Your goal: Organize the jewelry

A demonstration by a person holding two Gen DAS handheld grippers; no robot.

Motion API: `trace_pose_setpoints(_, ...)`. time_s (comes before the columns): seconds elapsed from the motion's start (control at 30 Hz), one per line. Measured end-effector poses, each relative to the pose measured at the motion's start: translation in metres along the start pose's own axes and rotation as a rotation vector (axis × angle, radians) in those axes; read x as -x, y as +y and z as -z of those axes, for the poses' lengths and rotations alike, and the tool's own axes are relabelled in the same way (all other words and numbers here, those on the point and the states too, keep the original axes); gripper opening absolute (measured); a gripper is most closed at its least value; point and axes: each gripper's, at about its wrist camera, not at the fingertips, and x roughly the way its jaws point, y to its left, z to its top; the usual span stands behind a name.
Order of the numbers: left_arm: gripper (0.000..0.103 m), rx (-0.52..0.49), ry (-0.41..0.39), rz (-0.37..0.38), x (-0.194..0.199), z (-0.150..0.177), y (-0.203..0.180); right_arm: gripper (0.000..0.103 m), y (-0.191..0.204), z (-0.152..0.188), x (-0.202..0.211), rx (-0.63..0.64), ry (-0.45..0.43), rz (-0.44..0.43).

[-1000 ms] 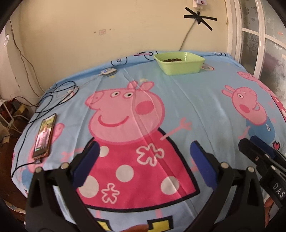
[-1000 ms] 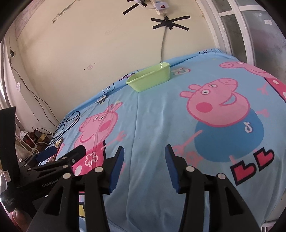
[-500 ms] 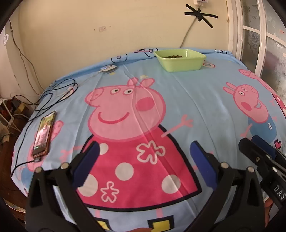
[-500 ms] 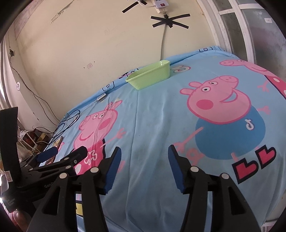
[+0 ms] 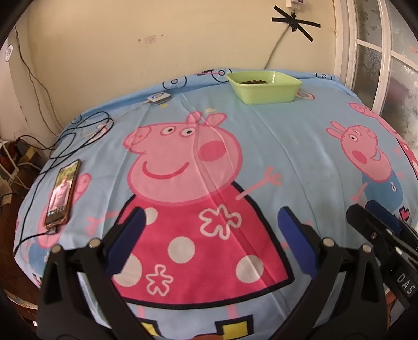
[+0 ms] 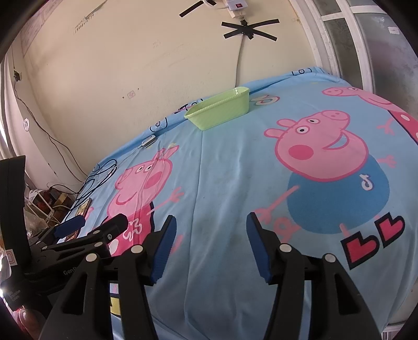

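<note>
A soft, faintly creased cotton sheet [image 5: 287, 146] in pale blue covers the bed, printed with large flat cartoon pigs in pink, one in a red dress with white dots and flower outlines, another in a blue top. At the far edge near the cream wall sits a shallow rectangular tray [image 5: 263, 87] of glossy light-green plastic with sloping walls and a ribbed rim; a small heap of dark round beads [image 5: 254, 82] lies inside it, probably the jewelry, though it is too small to make out as strung or loose. The left gripper [image 5: 209, 232] hovers low over the red dress with its matte black arms spread wide and its blue foam pads far apart, nothing between them. The right gripper [image 6: 209, 243] hangs over bare blue cloth, its blue pads parted to a middling gap and empty. Both stand well apart from the tray. Along the bed's left edge lies a smartphone [image 5: 62, 192] in an orange case, screen lit, with a thin black cable [image 5: 65, 141] looping up toward a small white rounded device [image 5: 158, 97]. Black tape [image 5: 295, 22] crosses hold a wire to the wall. White letters "DAS" show on the right gripper's body in the left wrist view, and "Gen" on the left gripper's body in the right wrist view.
</note>
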Motion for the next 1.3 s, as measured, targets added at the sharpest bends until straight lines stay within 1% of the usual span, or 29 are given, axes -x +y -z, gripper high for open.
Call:
trace_pose_setpoints(0.67, 0.097, 0.005, 0.020, 0.004, -0.0020, 0.0027, -0.0016, 0.032, -0.0026, 0.0019, -0.0030, -0.003, 0.008, 0.001)
trace_pose_setpoints(1.07, 0.097, -0.009, 0.022, 0.061, -0.0007, 0.0029, -0.0046, 0.032, -0.0060, 0.0024, -0.0045, -0.004, 0.012, 0.005)
trace_pose_setpoints(1.3, 0.097, 0.009, 0.043, 0.051, -0.0044, 0.0031, -0.0023, 0.034, -0.0078, 0.0029, -0.0030, -0.011, 0.004, 0.012)
